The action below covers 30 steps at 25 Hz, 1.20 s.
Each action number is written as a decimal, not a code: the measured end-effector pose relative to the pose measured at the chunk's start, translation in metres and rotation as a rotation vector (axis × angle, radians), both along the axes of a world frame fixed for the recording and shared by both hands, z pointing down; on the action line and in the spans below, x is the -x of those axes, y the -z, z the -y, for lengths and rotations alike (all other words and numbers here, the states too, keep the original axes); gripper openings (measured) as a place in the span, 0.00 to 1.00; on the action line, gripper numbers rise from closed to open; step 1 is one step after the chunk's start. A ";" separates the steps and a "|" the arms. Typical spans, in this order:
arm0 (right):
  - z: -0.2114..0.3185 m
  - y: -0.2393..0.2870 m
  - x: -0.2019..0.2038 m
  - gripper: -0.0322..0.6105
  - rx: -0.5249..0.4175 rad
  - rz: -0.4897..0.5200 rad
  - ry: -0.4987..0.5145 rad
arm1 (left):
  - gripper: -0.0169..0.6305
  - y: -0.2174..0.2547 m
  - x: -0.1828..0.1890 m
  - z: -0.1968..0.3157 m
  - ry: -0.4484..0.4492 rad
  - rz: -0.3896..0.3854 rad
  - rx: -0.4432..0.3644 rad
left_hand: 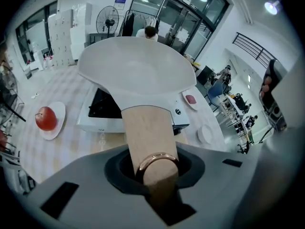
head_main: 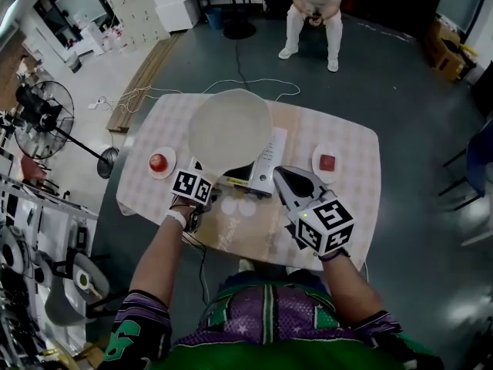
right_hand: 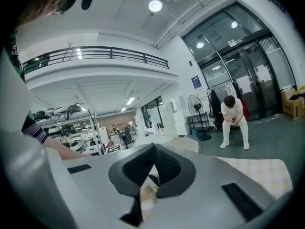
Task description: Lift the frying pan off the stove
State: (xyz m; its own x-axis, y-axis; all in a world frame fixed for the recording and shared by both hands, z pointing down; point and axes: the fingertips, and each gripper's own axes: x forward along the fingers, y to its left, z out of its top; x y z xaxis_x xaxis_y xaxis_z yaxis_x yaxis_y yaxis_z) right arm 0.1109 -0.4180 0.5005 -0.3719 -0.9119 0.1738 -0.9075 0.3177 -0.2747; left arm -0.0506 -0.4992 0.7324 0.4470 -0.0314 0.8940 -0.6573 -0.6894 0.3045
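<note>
A white frying pan [head_main: 229, 129] [left_hand: 138, 70] hangs over the white stove [head_main: 262, 174] [left_hand: 102, 112] at the table's middle. Its wooden handle [left_hand: 147, 128] with a copper end ring points back at me. My left gripper [head_main: 194, 187] [left_hand: 155, 175] is shut on that handle near its end. Whether the pan's base still touches the stove's black top I cannot tell. My right gripper [head_main: 289, 183] [right_hand: 143, 194] hovers just right of the stove. It is shut with nothing in it.
On the checked tablecloth [head_main: 350, 199], a white plate with a red fruit [head_main: 159, 163] [left_hand: 46, 118] lies left of the stove. A plate with a dark red piece [head_main: 327, 163] [left_hand: 190, 99] lies right. A person [head_main: 312, 14] sits beyond the table, and a floor fan [head_main: 42, 118] stands left.
</note>
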 end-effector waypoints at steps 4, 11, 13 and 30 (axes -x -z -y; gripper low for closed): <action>-0.002 -0.005 -0.005 0.06 0.004 -0.006 -0.001 | 0.21 -0.003 -0.001 0.000 0.010 -0.010 -0.034; -0.015 -0.002 -0.026 0.06 0.030 -0.045 -0.031 | 0.21 0.006 0.009 -0.031 0.054 -0.068 -0.194; -0.023 -0.003 -0.035 0.06 0.044 -0.054 -0.047 | 0.21 0.020 0.010 -0.048 0.064 -0.105 -0.253; -0.039 0.042 -0.089 0.06 0.095 -0.103 -0.142 | 0.22 0.209 0.074 -0.080 0.322 -0.207 -0.632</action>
